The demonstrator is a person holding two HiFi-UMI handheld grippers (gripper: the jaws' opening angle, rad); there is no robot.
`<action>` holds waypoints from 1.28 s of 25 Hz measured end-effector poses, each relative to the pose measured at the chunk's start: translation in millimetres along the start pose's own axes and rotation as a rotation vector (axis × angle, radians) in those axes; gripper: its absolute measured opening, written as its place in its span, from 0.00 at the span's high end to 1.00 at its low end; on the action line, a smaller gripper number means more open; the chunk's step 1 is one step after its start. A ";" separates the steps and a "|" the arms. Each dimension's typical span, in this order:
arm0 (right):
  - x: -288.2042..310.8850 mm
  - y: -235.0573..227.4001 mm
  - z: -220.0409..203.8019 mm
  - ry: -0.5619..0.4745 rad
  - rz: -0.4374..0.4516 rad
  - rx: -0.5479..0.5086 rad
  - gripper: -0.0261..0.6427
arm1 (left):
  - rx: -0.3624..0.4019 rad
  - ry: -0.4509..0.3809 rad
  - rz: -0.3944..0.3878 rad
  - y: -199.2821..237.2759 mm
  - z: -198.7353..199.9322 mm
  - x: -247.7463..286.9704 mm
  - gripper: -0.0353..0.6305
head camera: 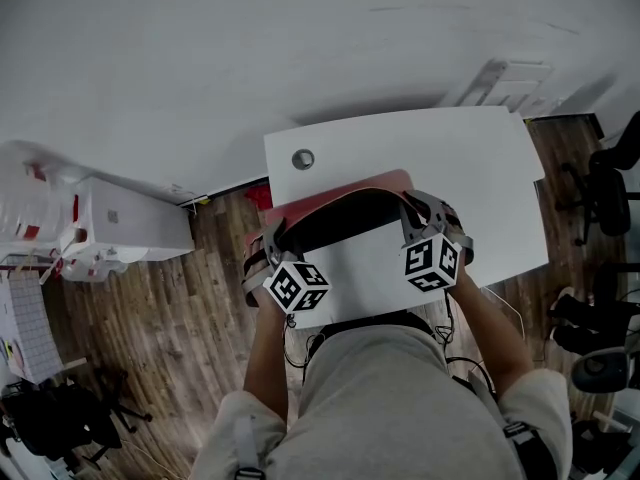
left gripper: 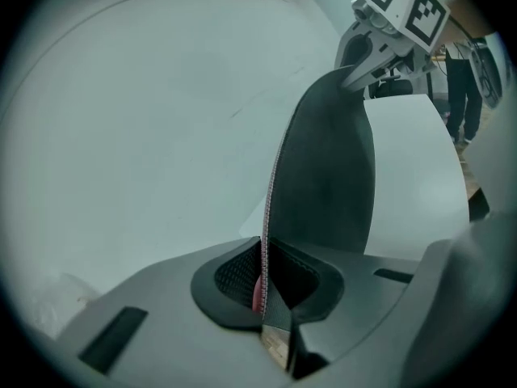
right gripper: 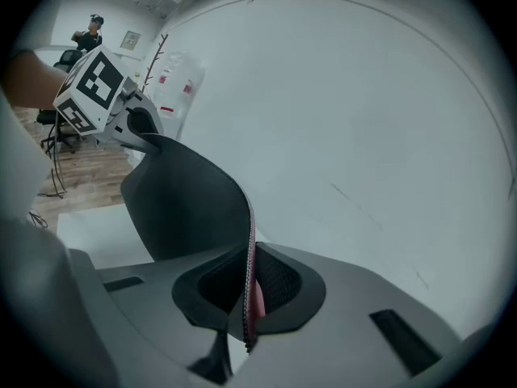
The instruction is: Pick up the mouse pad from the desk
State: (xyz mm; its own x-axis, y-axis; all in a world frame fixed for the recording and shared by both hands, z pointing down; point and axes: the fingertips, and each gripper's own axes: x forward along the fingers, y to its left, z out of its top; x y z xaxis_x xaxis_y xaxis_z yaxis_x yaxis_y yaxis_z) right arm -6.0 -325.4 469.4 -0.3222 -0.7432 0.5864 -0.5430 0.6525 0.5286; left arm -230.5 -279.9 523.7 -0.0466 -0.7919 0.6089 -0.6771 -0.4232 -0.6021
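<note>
– Fingers (left gripper: pixel 230 280) of the left gripper (left gripper: pixel 262 288): in what state?
– Pressed together on one end of the mouse pad (left gripper: pixel 327 168), whose stitched rim rises straight out of the pinch. The right gripper (right gripper: pixel 249 293) pinches the opposite end in the same way.

– What lies under and around the fingers?
– A white counter (head camera: pixel 420 148) with rounded corners lies beneath and beyond both pairs. A round grey grommet (head camera: pixel 303 159) sits beyond the left fingers, near the far corner. A wood-plank floor (head camera: pixel 200 308) borders the counter and a pale wall (head camera: pixel 300 48) stands beyond it. White cabinets (head camera: pixel 120 223) stand well left of the left fingers, and dark office chairs (head camera: pixel 610 193) well right of the right fingers.

– Where is the pad relative to the fingers?
– It spans the gap between them, bowed in an arch from one pinch to the other, over the counter's near half. Whether its far edge touches the counter cannot be told.

– Materials and shapes?
– The pad is a thin, flexible sheet with a matt black underside facing the person. Its red face shows as a strip along the far edge. The finger pads are dark mesh set in smooth grey shells.
</note>
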 end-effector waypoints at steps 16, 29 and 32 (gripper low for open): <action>-33.1 -40.8 67.1 -0.114 -0.106 0.076 0.89 | -0.209 -0.107 0.104 75.8 42.0 -45.7 0.90; -93.4 -72.4 112.4 -0.350 -0.125 0.230 0.89 | -0.346 -0.244 0.165 97.2 91.7 -103.5 0.90; -122.1 -74.6 122.4 -0.412 -0.121 0.229 0.89 | -0.384 -0.298 0.153 86.8 113.7 -125.1 0.90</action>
State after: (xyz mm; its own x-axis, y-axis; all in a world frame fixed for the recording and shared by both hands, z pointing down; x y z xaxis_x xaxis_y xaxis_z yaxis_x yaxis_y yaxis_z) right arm -21.0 -301.5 283.2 -0.5010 -0.8388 0.2132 -0.7374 0.5427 0.4021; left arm -199.9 -267.6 336.6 0.0067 -0.9470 0.3211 -0.9028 -0.1438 -0.4054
